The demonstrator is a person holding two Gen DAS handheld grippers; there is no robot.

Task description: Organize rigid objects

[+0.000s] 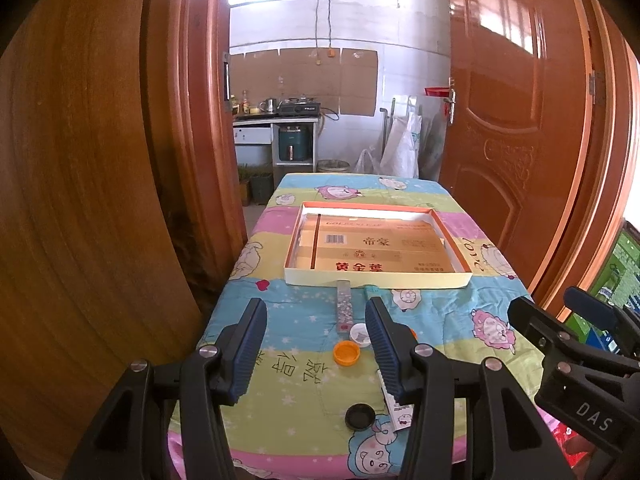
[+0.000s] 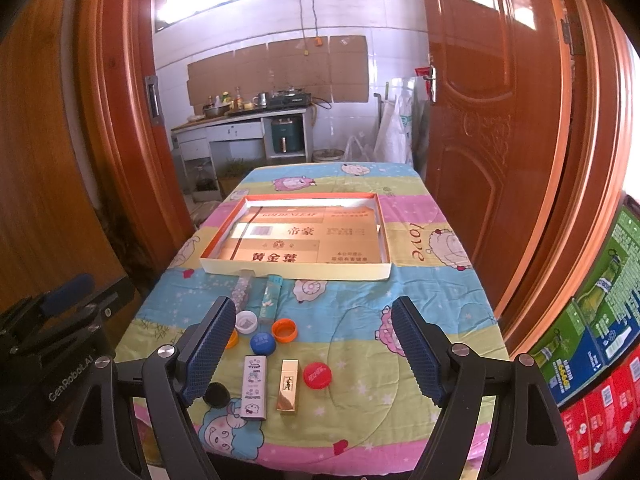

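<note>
Both the left gripper (image 1: 316, 344) and right gripper (image 2: 312, 350) are held open and empty above the table's near edge. Bottle caps (image 2: 317, 375) and lighters (image 2: 288, 386) are scattered there, unsorted; the empty tray (image 2: 296, 271) is set mid-table, presumably to receive them.

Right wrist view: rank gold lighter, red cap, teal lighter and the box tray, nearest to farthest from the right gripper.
From the right gripper:
1. Gold lighter, just below and left of centre, between the fingers.
2. Red cap, beside it on the right; too close to call against the lighter.
3. Teal lighter, further up the cloth.
4. Box tray, farthest.
</note>
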